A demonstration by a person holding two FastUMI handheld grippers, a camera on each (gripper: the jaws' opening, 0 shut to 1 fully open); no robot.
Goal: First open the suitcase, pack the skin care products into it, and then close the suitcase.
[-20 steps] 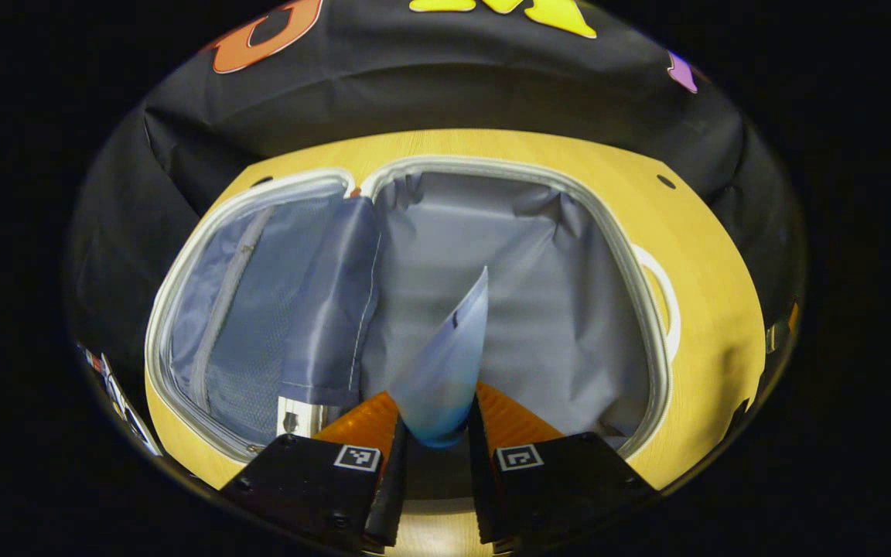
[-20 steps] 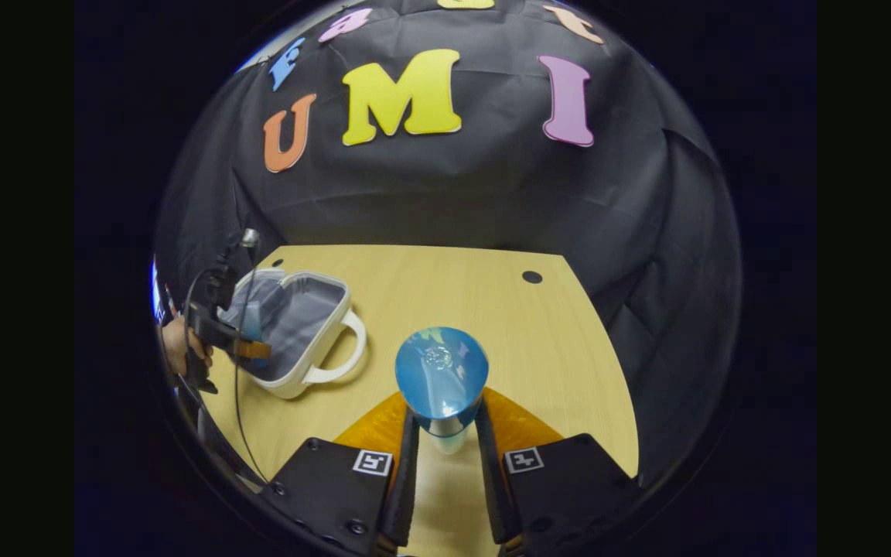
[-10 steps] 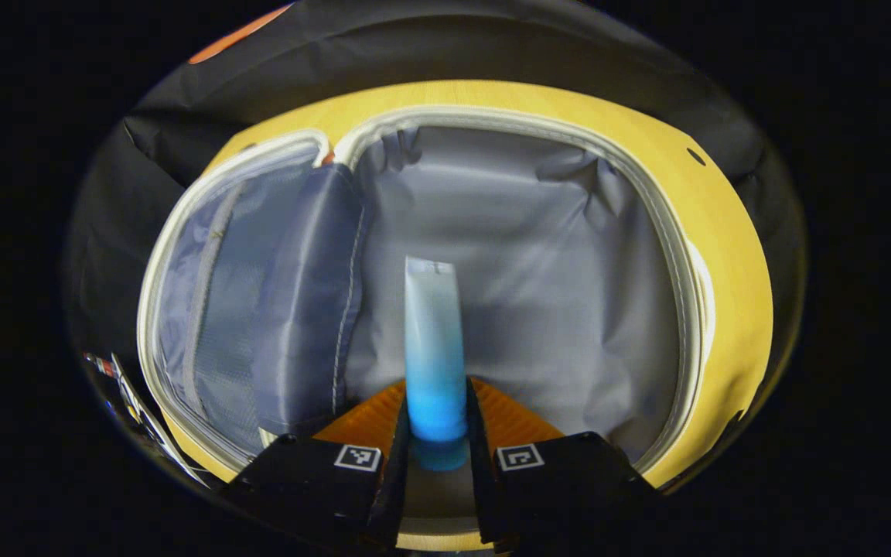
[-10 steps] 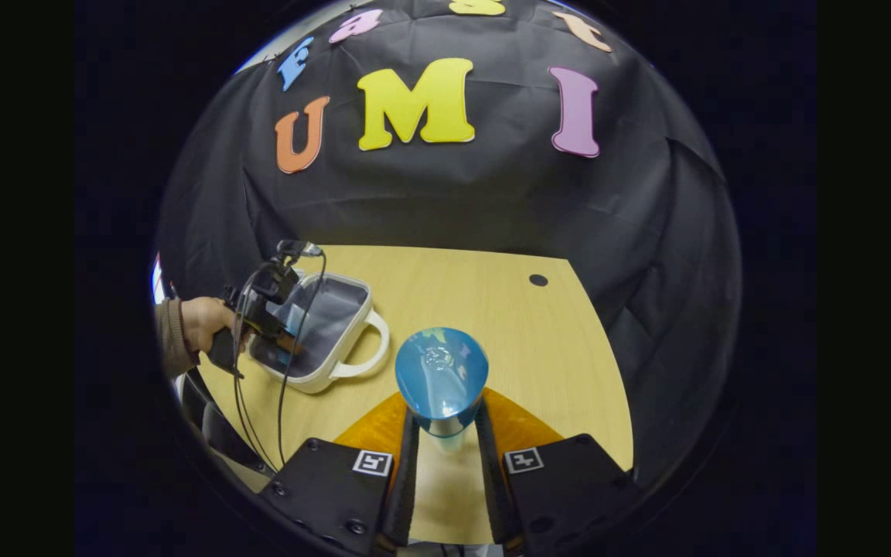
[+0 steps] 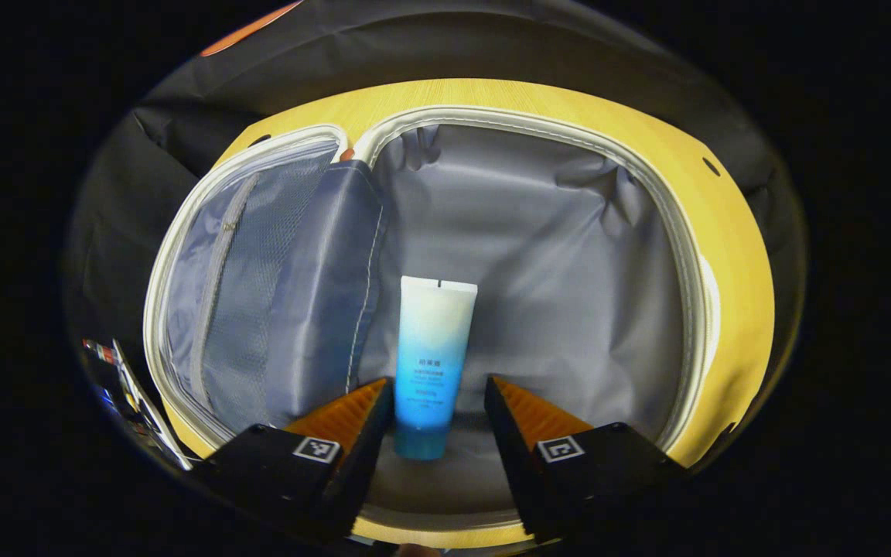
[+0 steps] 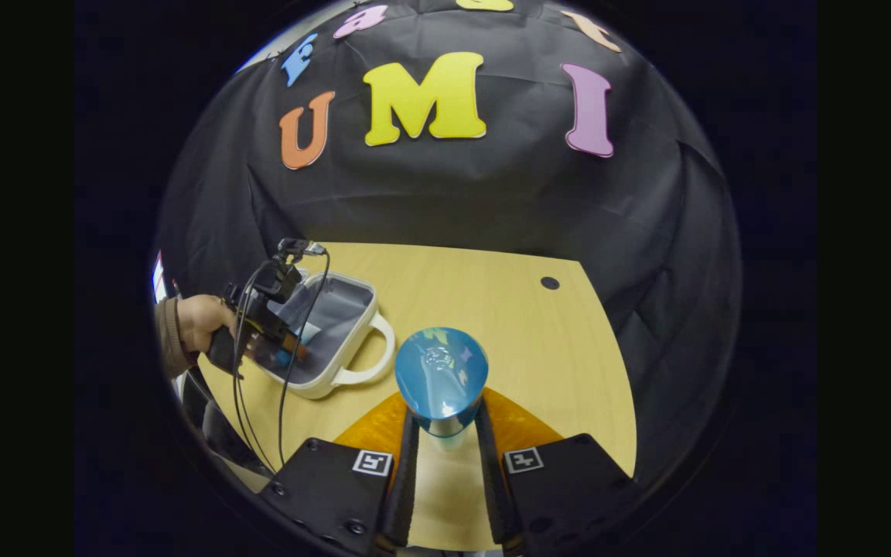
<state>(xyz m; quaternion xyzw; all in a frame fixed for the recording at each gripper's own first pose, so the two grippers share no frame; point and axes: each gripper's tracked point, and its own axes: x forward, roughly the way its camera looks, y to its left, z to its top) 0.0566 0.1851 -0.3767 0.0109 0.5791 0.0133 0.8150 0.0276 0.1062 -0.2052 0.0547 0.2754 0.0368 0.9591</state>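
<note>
In the left gripper view, the left hand-held gripper (image 5: 436, 414) hangs over the open suitcase (image 5: 538, 135), which lies flat on the wooden bench (image 5: 732, 232). Its two fingers are spread wide and hold nothing. Between them, on the grey lining of the right half of the suitcase, lies a tube (image 5: 430, 363) that goes from white at the far end to blue at the cap end near the fingers. The left finger (image 5: 349, 414) is very close to the side of the tube, but I cannot tell if it touches; the right finger is clearly apart from it. The left half of the suitcase has a mesh pocket (image 5: 248, 278) with a zipper. In the right gripper view, the right hand-held gripper (image 6: 441, 433) is narrow, and both fingers press on a blue bottle (image 6: 441, 375), seen end-on with its round end toward the camera, above the bench (image 6: 492, 294). Farther off at the left, a hand (image 6: 198, 323) holds the left hand-held gripper (image 6: 295, 352) over the white suitcase (image 6: 353, 340), whose handle (image 6: 380, 356) points toward the bottle.
</note>
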